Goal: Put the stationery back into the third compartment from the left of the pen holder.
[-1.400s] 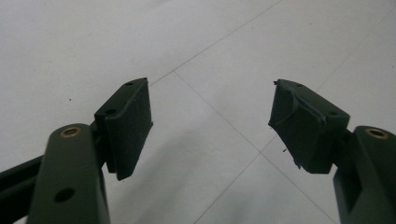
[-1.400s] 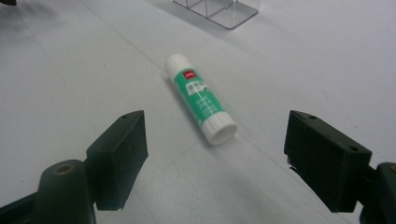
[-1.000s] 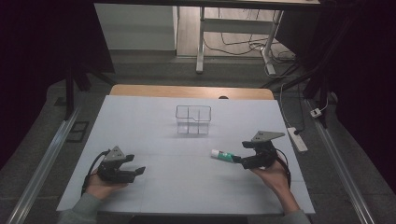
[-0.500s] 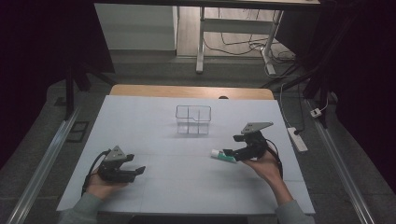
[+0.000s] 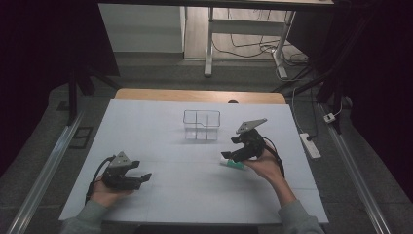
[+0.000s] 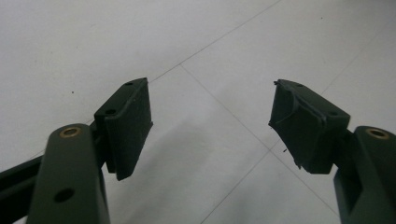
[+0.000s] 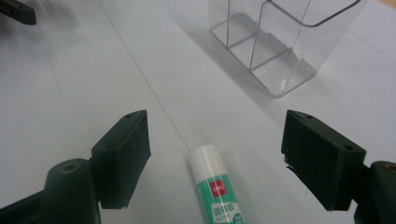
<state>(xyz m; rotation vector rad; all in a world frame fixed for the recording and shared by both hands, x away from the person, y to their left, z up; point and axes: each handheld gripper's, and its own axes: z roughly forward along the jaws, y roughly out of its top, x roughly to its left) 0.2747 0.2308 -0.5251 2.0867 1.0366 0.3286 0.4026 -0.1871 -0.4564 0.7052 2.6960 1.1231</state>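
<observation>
A glue stick with a white cap and green label lies flat on the white table, also seen under the hand in the high view. My right gripper hovers just above it, open, one jaw on each side of the stick, not touching it. A clear plastic organizer with compartments stands beyond, empty. My left gripper rests low at the near left of the table, open, with nothing between its jaws.
The white table has a wooden strip along its far edge. A power strip lies off the right side. Desk legs and cables stand behind the table.
My right gripper has moved left and away from the person, from beside the glue stick to over it. The left gripper has stayed put.
</observation>
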